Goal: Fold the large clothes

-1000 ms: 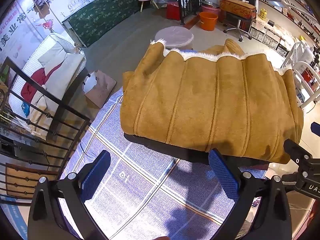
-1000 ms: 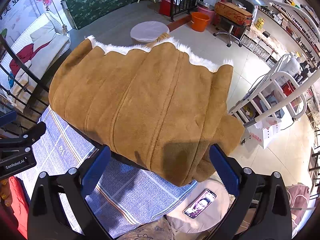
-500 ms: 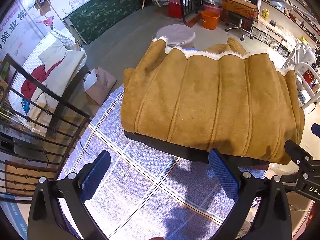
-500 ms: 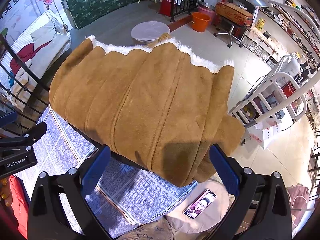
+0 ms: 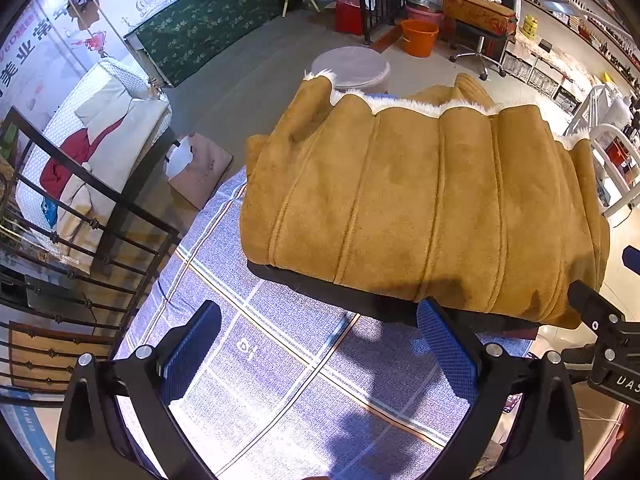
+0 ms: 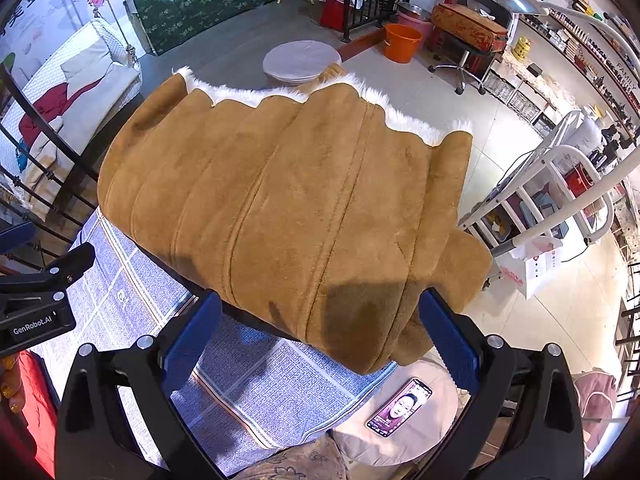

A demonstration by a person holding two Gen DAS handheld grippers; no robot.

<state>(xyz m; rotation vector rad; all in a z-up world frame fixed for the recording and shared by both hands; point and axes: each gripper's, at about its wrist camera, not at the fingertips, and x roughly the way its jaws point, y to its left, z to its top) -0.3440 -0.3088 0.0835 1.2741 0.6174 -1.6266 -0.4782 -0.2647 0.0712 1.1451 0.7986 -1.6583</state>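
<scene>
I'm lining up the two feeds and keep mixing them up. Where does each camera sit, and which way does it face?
Left wrist: on the left gripper, open, above the checked cloth, facing the folded brown coat; the right gripper's clamp shows at the right edge.
Right wrist: on the right gripper, open, facing the coat's right end; a phone lies below, and the left gripper's clamp shows at left.
Shared: coat, cloth, orange bucket.

The brown coat (image 5: 420, 208) hides most of the round stool (image 5: 352, 66) behind it, and the checked cloth (image 6: 280, 392) covers whatever table is under it.
</scene>
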